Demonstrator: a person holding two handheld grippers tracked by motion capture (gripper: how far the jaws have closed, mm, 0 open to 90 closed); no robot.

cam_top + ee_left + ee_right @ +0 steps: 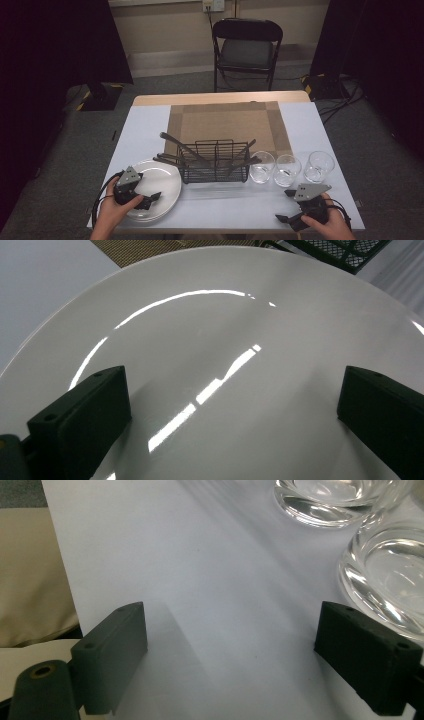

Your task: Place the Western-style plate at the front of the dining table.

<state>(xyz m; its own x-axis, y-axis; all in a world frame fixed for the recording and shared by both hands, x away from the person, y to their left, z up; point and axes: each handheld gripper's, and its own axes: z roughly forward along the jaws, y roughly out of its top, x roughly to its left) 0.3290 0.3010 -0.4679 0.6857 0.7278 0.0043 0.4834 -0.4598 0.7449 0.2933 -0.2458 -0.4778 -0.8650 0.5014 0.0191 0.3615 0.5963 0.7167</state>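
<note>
Low over plate (240,340), left claw (235,405) agape; right claw (232,645) agape, seemingly above table (200,555).

Your left gripper (150,199) and right gripper (284,218) are matte black, each topped by a grey three-cornered plate dotted with small dark marks. A black cable loops from each past your bare wrist. Up close, your jaws are blocky black pads with small round screw holes near the ends.
</note>
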